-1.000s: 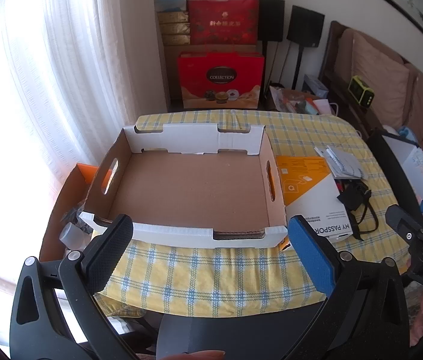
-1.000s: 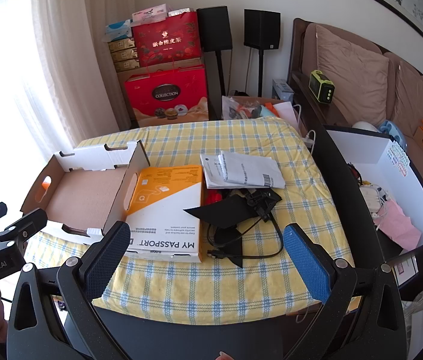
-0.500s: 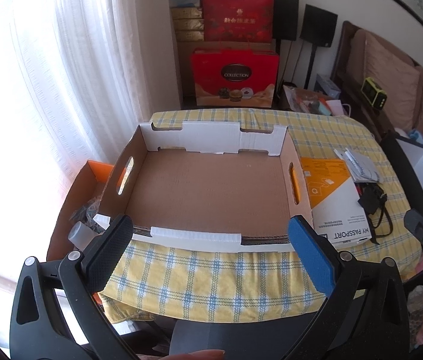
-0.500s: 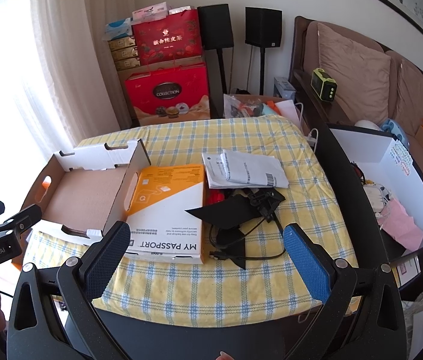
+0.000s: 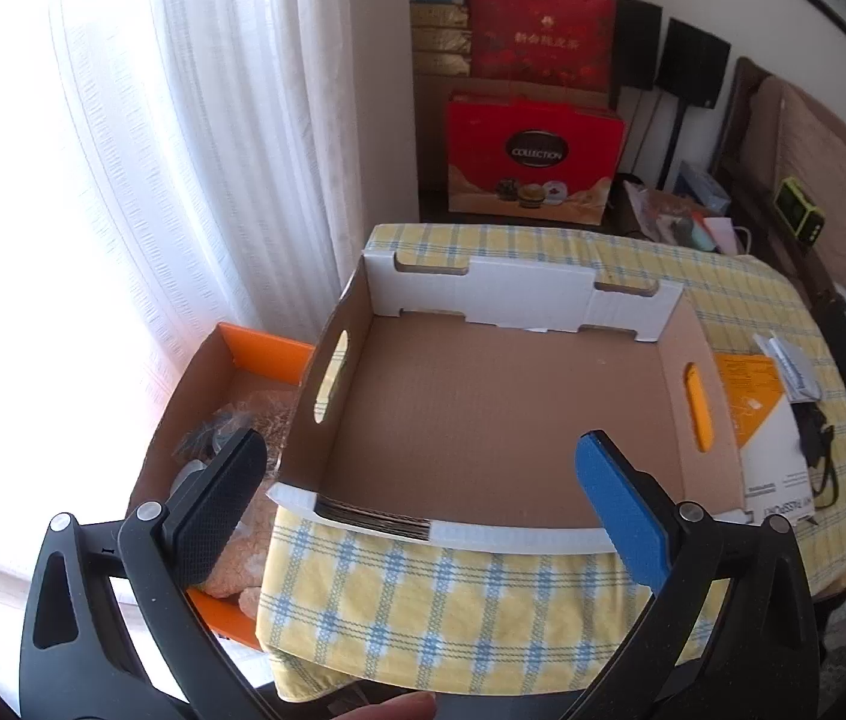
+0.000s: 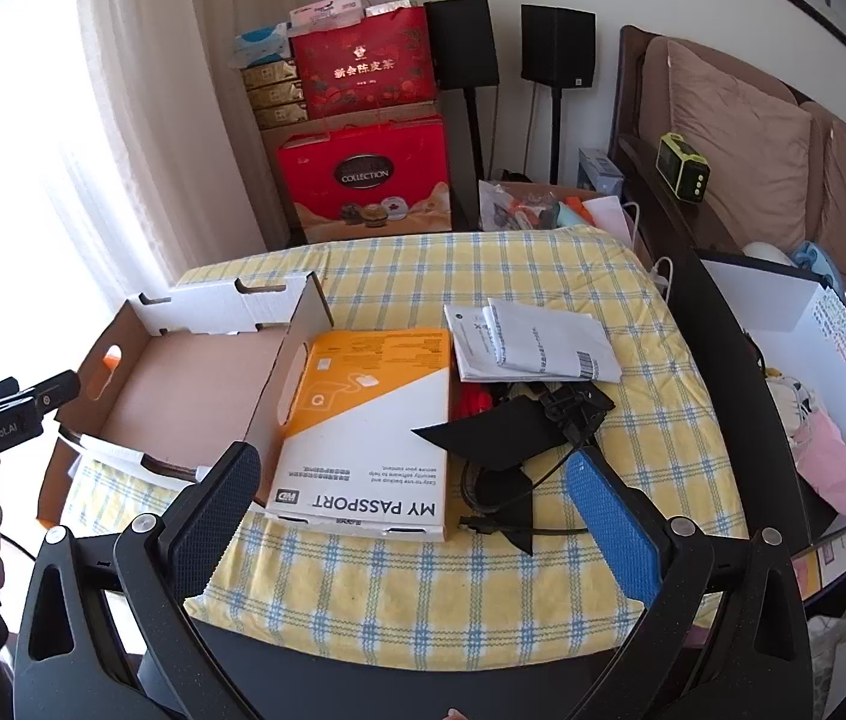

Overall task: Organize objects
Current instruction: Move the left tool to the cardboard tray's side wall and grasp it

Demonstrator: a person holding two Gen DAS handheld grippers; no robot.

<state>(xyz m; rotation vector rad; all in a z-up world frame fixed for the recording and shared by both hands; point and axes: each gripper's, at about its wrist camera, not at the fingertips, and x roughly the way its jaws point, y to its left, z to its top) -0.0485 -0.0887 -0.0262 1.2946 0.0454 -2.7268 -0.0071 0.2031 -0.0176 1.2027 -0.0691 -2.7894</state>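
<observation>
Tray (image 5: 483, 420): empty cardboard, on checked counter (image 6: 483, 570).
Box (image 6: 363, 432): just right of tray.
Left gripper (image 5: 423, 498): jaws released, before tray.
Right gripper (image 6: 411, 504): jaws released, holding nothing.

I see the checked-cloth table (image 6: 483, 276) carrying a cardboard tray (image 5: 483, 408), My Passport box (image 6: 369, 420), papers (image 6: 537, 342), black cables (image 6: 549, 420)

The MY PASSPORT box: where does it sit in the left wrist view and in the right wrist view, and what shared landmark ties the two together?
Left wrist view: the MY PASSPORT box is at the right edge, lying just outside the right wall of the cardboard tray.
Right wrist view: the box lies flat near the centre, right of the tray, on the checked cloth.
Shared landmark: the red COLLECTION gift box at the back.
</observation>
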